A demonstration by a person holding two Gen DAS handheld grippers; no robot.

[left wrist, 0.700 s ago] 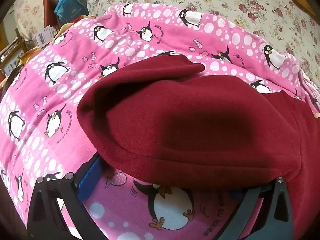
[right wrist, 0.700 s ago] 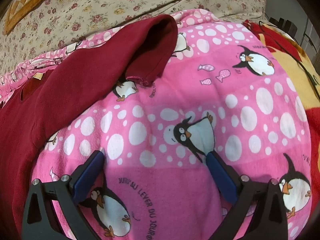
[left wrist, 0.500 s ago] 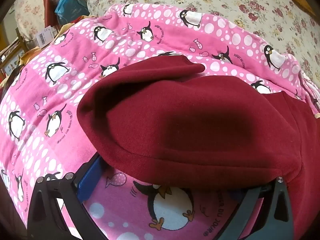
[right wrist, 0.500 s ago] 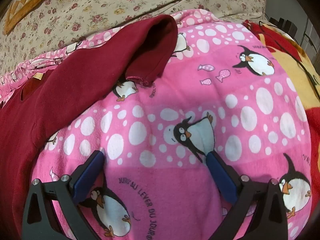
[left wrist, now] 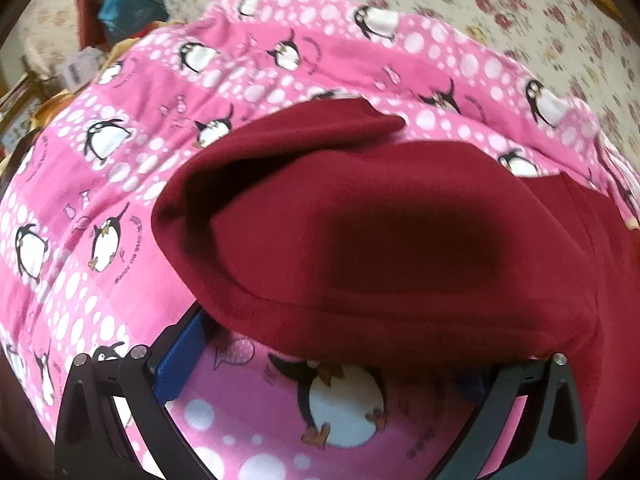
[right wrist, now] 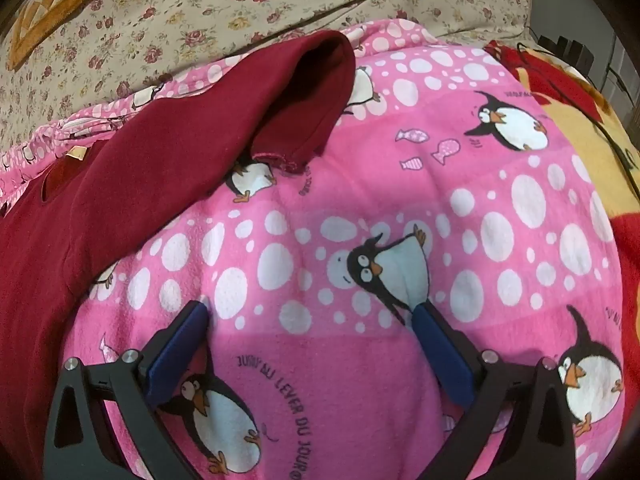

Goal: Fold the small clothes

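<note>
The dark red garment (left wrist: 400, 240) looks soft and light, best taken at its hem, while both grippers, left (left wrist: 332, 344) and right (right wrist: 308, 320), stand wide and empty.

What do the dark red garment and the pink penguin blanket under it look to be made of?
Dark red garment: looks like soft knit, probably cotton or fleece jersey; matte, with a stitched hem and limp folds. Pink penguin blanket: looks like printed fleece; fuzzy, slightly napped surface, no sheen. The exact fibre of neither can be told.
</note>
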